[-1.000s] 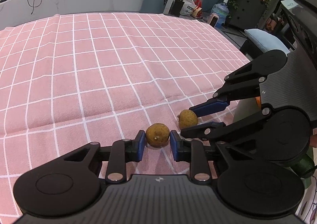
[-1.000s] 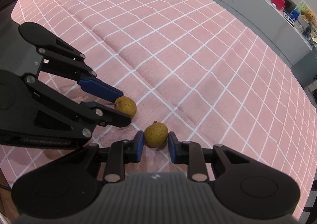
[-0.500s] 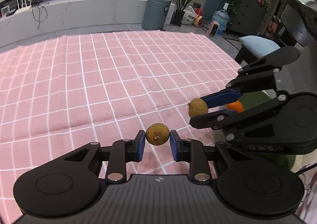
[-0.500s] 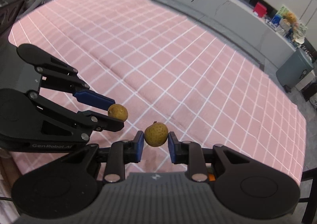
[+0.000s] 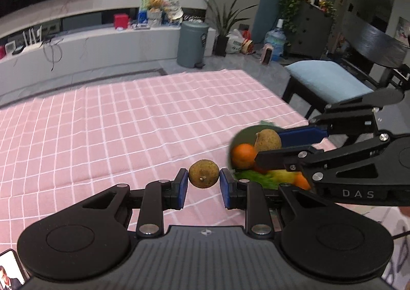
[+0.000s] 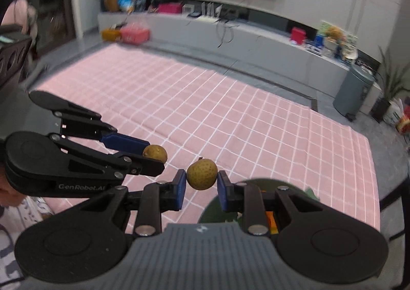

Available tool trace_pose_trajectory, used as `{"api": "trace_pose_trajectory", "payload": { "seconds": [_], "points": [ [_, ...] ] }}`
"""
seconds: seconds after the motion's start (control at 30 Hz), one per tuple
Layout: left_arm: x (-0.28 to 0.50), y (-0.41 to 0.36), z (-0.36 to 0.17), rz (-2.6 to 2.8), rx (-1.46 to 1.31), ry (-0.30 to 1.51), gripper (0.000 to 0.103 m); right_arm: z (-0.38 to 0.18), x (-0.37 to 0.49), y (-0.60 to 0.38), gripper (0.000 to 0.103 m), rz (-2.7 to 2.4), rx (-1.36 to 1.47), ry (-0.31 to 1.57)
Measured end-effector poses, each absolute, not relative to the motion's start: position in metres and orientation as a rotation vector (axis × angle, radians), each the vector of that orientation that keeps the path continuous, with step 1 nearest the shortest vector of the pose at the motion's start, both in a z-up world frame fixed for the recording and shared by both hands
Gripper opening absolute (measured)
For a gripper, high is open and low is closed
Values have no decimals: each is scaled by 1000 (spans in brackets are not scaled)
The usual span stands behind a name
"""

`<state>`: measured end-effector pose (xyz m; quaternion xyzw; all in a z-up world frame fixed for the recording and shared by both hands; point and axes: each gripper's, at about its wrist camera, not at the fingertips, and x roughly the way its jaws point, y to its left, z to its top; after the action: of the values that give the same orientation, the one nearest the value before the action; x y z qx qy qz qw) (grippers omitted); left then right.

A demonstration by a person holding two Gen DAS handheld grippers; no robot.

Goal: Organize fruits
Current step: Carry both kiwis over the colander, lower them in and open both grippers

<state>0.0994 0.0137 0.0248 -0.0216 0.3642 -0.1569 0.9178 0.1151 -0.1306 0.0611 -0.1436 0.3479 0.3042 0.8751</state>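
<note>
Your left claw (image 5: 204, 182) is squeezed shut on a small round brown-yellow fruit (image 5: 204, 174), held up in the air above the pink checked cloth (image 5: 128, 136). Your right claw (image 6: 201, 185) pinches a second small speckled yellow fruit (image 6: 202, 174) the same way. Just beside and under the right claw sits a dark green bowl (image 5: 242, 136) with an orange (image 5: 243, 156) in it.
</note>
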Motion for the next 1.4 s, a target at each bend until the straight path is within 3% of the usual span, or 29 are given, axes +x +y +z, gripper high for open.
{"api": "trace_pose_trajectory", "payload": {
  "seconds": [0.5,1.4],
  "points": [
    [83,-52,22,-437,-5,758,30,44,56,-218,22,452,6,711],
    [156,-110,-27,-595,82,1028,30,-16,119,-242,22,390,-88,931]
  ]
}}
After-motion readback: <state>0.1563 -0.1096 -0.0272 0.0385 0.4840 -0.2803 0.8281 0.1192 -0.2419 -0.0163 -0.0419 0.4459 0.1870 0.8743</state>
